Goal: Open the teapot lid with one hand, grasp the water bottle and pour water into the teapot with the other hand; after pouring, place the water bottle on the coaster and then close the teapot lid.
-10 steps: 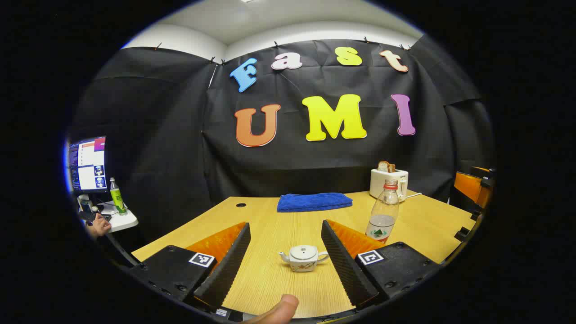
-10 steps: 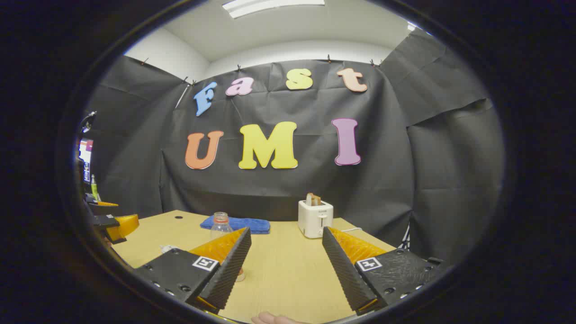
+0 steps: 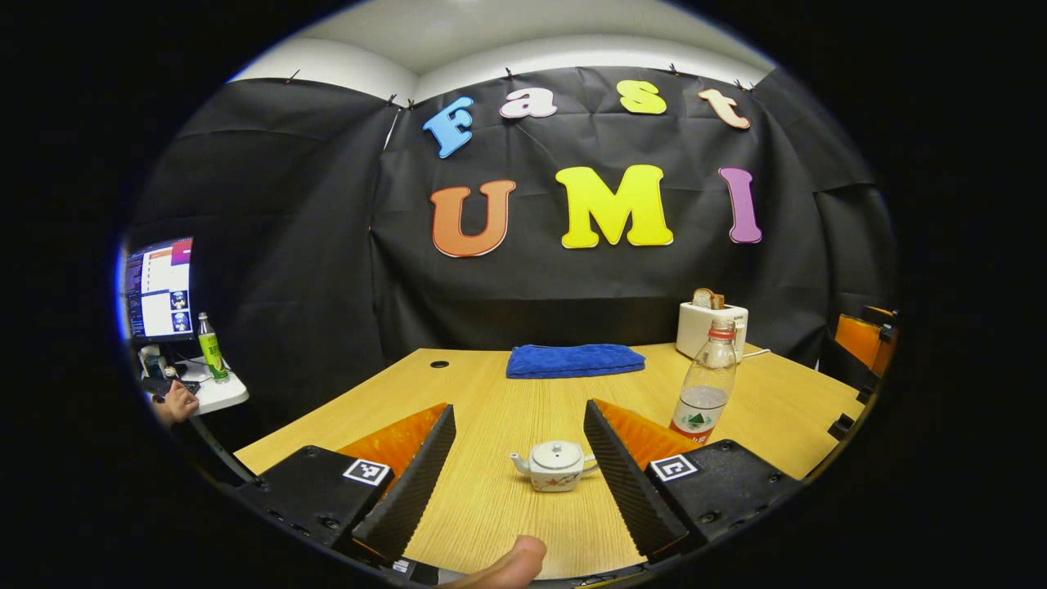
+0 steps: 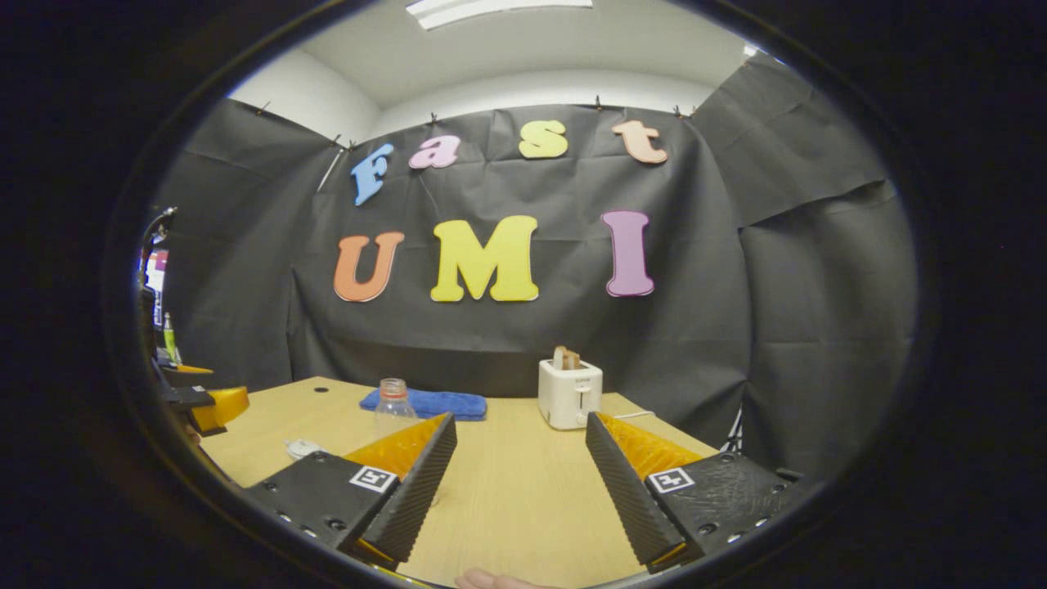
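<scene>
So the left gripper [image 3: 515, 466] hangs over the near edge of the wooden bench [image 3: 491, 409] with its jaws spread wide, nothing between them touching. The little white teapot [image 3: 554, 466] sits on the bench right in that gap, lid on, spout pointing toward 9 o'clock, clear of both fingers. The water bottle [image 3: 705, 383] stands upright at about 2 o'clock from the teapot, partly filled, red cap on, its base hidden behind the right-hand finger. Farther back there's a folded blue towel [image 3: 574, 360] at 12 o'clock and a white toaster [image 3: 710, 325] with bread in it, just behind the bottle.

In the right gripper view, the right gripper [image 4: 519, 483] also has its jaws wide and empty over bare bench. The bottle shows at roughly 10 o'clock, peeking over the left-hand finger, toaster at 12.

A thumb tip [image 3: 511, 564] pokes in at 6 o'clock in the left gripper view.
</scene>
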Tool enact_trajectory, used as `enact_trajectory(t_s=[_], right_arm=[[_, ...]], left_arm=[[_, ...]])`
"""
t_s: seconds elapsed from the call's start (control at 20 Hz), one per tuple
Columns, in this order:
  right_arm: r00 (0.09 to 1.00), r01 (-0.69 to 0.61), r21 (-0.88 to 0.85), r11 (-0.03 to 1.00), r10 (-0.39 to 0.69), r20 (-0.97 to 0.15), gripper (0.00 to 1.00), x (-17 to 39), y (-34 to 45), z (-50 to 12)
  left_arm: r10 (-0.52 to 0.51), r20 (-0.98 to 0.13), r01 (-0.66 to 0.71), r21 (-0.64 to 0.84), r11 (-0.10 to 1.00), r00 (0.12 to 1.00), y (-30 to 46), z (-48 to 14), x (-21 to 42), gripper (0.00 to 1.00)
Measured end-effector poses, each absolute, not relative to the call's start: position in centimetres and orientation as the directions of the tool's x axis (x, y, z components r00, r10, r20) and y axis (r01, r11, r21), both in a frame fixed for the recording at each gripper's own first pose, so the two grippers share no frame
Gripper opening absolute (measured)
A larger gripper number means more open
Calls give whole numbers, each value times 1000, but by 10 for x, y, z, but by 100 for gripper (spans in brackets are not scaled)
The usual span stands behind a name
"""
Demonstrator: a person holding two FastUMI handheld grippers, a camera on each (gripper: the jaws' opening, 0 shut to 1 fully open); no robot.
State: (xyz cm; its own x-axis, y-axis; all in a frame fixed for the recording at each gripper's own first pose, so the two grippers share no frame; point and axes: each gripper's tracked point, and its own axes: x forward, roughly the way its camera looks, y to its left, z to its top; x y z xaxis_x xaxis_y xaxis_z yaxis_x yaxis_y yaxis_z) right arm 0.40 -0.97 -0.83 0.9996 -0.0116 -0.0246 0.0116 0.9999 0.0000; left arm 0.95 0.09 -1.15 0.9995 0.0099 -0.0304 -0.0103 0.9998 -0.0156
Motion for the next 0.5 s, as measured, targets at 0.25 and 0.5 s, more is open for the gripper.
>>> enact_trajectory(t_s=[0.25,0.5], right_arm=[[998,27,14,1000,-27,-49,97,7,-16,-14],[998,38,16,999,-37,-53,97,7,-23,-16]], left_arm=[[8,-36,-9,-16,1000,999,2,-20,18,99],[14,-32,-16,-41,999,999,6,-34,40,100]])
